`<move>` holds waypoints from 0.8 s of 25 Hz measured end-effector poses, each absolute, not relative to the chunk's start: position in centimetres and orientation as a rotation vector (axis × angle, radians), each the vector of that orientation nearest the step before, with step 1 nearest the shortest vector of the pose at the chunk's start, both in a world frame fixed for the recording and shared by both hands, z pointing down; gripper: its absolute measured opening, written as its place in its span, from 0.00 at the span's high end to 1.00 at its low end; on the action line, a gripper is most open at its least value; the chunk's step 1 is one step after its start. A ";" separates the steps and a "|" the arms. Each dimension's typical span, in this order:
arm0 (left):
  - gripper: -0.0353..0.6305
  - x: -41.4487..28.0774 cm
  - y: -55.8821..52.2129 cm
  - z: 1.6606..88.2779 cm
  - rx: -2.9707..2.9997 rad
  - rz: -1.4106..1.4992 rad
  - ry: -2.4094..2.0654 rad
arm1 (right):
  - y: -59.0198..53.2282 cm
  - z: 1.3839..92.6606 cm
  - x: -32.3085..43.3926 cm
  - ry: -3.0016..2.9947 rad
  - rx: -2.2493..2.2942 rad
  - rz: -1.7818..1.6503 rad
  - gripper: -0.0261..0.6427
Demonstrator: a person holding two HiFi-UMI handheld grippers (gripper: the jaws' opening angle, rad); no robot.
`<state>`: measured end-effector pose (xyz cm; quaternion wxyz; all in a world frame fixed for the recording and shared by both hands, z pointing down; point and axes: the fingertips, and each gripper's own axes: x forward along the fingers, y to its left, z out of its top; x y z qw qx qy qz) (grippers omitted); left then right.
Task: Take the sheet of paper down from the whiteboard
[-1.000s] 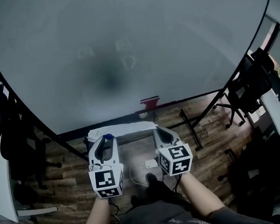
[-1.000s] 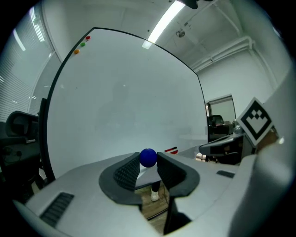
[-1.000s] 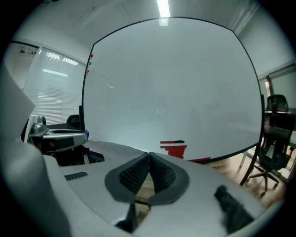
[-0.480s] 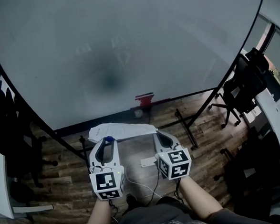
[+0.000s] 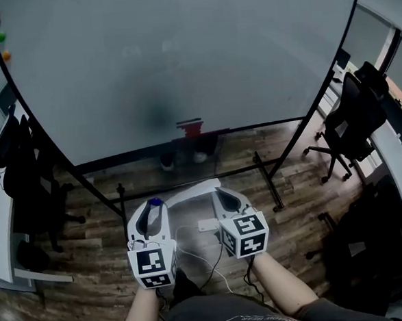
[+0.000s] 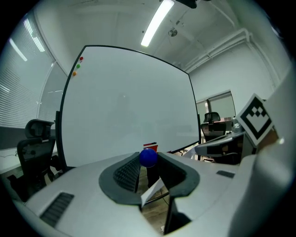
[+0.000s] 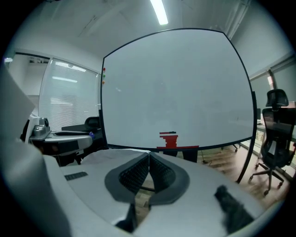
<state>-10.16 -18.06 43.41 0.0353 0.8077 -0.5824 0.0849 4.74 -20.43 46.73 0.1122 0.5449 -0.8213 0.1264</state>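
Note:
The sheet of paper (image 5: 189,190) hangs off the whiteboard (image 5: 180,55), stretched between my two grippers over the wooden floor. My left gripper (image 5: 155,206) is shut on a blue ball magnet (image 5: 155,201) at its jaw tips. In the left gripper view the blue magnet (image 6: 148,157) sits between the pads, with a corner of the sheet (image 6: 152,190) in the gap below it. My right gripper (image 5: 220,193) is shut on the sheet's other end. The right gripper (image 7: 149,157) has its pads pressed together, and the sheet (image 7: 108,155) spreads away to the left.
Red, green and orange magnets (image 5: 0,36) stay at the board's top left. A red item (image 5: 190,127) rests on its lower rail. The stand's legs (image 5: 267,179) reach across the floor. Office chairs stand right (image 5: 359,121) and left (image 5: 24,182). A power strip (image 5: 207,225) with cable lies below.
Both grippers, with the sheet between them, have drawn back from the whiteboard; its lower edge now lies farther from the jaws. The grips have not changed.

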 end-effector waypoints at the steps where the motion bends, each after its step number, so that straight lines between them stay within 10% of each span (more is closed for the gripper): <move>1: 0.76 -9.5 -16.9 43.4 2.478 0.267 -1.796 | -19.3 46.7 5.1 -2.422 1.582 0.375 0.93; 20: 0.76 -1.3 1.3 43.6 2.402 0.322 -1.892 | -3.1 48.6 13.0 -2.509 1.460 0.455 0.93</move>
